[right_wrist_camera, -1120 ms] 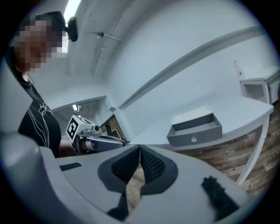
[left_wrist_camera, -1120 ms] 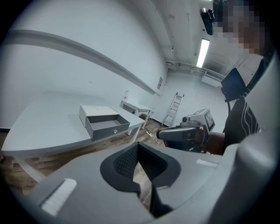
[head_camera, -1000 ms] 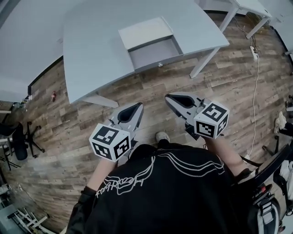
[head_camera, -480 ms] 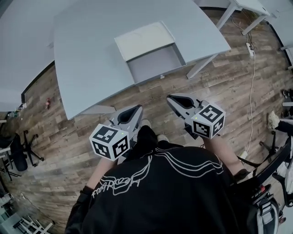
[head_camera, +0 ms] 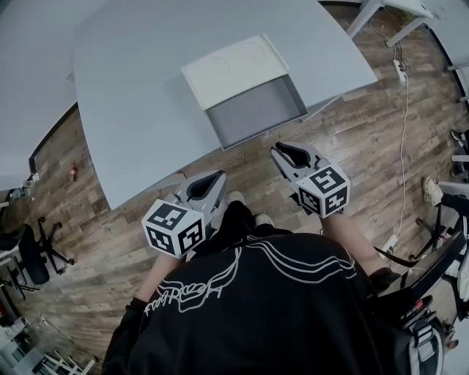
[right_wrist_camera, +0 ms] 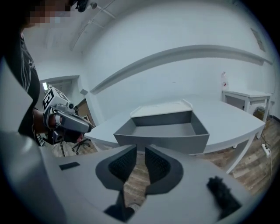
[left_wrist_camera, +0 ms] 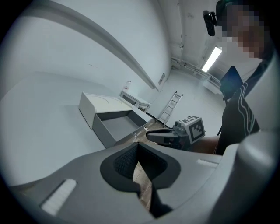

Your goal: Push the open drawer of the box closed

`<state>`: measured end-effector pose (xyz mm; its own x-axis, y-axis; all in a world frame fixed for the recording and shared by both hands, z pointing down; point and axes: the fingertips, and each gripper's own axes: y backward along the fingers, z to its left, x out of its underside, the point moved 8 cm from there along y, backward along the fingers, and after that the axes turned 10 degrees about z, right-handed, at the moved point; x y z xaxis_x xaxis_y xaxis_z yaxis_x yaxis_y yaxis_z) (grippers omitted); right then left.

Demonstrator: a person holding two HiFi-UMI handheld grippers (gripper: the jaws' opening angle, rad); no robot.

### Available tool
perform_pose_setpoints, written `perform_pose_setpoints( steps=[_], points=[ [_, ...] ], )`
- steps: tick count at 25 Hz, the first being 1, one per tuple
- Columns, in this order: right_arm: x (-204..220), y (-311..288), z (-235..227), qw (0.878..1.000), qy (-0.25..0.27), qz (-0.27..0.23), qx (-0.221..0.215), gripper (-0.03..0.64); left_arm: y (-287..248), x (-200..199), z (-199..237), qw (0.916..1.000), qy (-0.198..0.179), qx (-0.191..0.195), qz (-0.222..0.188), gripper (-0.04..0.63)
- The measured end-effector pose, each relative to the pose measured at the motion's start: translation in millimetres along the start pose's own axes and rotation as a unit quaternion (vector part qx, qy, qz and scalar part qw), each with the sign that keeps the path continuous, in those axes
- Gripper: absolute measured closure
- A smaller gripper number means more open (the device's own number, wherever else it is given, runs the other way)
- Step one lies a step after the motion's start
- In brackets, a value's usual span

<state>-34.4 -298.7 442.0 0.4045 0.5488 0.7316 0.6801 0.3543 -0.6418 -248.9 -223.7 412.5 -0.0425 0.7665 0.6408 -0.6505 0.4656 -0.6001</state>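
A white box (head_camera: pixel 233 67) lies on the grey table (head_camera: pixel 132 110), its grey drawer (head_camera: pixel 256 113) pulled out toward me and empty. The drawer front hangs at the table's near edge. My right gripper (head_camera: pixel 278 149) is shut on nothing, its tips just short of the drawer front and slightly right of its middle. In the right gripper view the drawer (right_wrist_camera: pixel 164 130) fills the centre beyond my right gripper (right_wrist_camera: pixel 140 151). My left gripper (head_camera: pixel 219 175) is also shut and empty, lower and to the left, over the floor. From the left gripper view, the drawer (left_wrist_camera: pixel 116 126) lies ahead of my left gripper (left_wrist_camera: pixel 138 146).
A table leg (head_camera: pixel 165 178) stands beside the left gripper. Wood floor lies under both grippers. An office chair (head_camera: pixel 33 245) is at the far left, another white table (head_camera: pixel 388 9) and a power strip with cable (head_camera: pixel 400 69) at the upper right.
The table and box have drawn closer and lower in the head view. The right gripper has moved up toward the drawer front; the left gripper has barely shifted.
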Motion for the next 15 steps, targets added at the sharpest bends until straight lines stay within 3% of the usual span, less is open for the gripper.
perform_pose_setpoints(
  steps=[6,15],
  points=[
    [3,-29,-14,0.999,0.010,0.018,0.038,0.540,-5,-9,21,0.9999,0.005,0.001,0.010,0.589],
    [6,-44,-19,0.998,0.002,0.036,0.043,0.538,-11,-15,35,0.9997,0.006,0.002,0.024,0.589]
  ],
)
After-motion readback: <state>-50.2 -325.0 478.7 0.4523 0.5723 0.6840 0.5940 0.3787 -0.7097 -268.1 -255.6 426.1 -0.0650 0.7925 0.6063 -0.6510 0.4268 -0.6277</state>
